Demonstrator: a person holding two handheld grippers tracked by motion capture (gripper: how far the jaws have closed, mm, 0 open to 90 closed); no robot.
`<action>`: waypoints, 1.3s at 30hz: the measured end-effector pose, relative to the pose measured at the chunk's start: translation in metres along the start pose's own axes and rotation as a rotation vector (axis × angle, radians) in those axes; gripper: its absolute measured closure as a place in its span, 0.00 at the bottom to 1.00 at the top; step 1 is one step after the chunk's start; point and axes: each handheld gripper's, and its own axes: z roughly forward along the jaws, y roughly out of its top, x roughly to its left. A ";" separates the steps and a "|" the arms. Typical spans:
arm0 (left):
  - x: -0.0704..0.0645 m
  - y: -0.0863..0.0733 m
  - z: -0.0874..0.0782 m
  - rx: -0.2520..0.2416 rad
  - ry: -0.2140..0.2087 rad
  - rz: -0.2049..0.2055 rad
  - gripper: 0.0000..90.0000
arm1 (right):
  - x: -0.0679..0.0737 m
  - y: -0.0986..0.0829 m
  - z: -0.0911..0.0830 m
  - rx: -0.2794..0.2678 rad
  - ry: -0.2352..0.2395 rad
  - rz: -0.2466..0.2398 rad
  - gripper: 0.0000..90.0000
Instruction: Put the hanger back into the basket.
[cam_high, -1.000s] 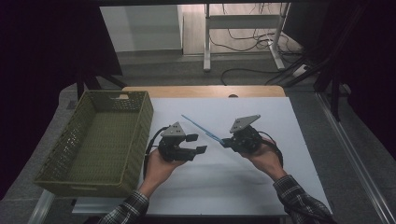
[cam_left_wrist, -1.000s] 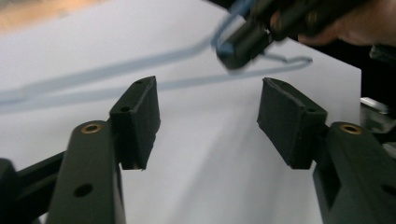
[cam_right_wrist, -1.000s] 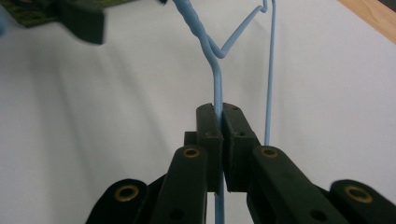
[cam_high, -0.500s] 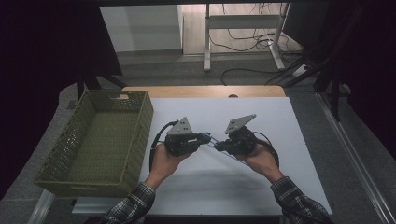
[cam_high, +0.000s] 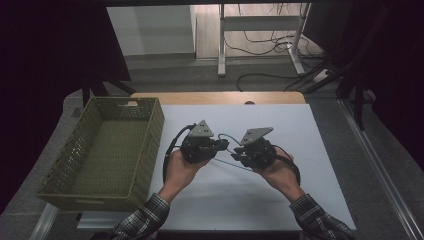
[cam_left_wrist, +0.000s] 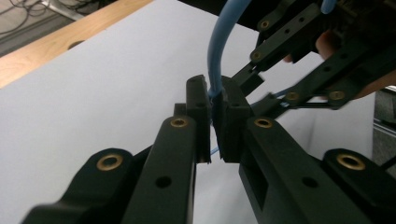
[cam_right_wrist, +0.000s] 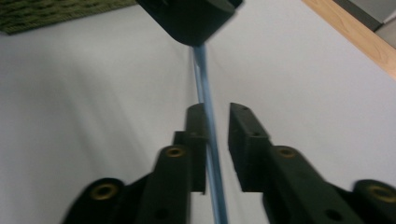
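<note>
Fingers of left gripper (cam_left_wrist: 214, 122) pinching thin, smooth, bowed blue tube (cam_left_wrist: 215, 51)

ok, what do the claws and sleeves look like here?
Both claws, left and right, are black, each topped by a grey three-cornered plate, with a black cable trailing off. Their jaws are black linked bars with brass-coloured pivots. The sleeves are dark plaid.

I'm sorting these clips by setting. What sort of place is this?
Probably a lab or workshop recording station: a wooden table under a white sheet, loose floor cables behind it, and a metal-legged bench frame beyond.
</note>
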 end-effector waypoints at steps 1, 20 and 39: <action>0.001 0.001 0.000 0.004 -0.005 0.001 0.94 | 0.001 0.000 0.000 -0.008 -0.005 -0.007 0.93; 0.013 -0.012 -0.034 0.233 -0.155 0.163 0.55 | 0.010 0.000 -0.028 -0.059 0.225 0.001 0.97; 0.004 -0.008 -0.015 0.433 -0.355 0.210 0.97 | 0.016 -0.001 -0.023 -0.023 0.278 -0.087 0.94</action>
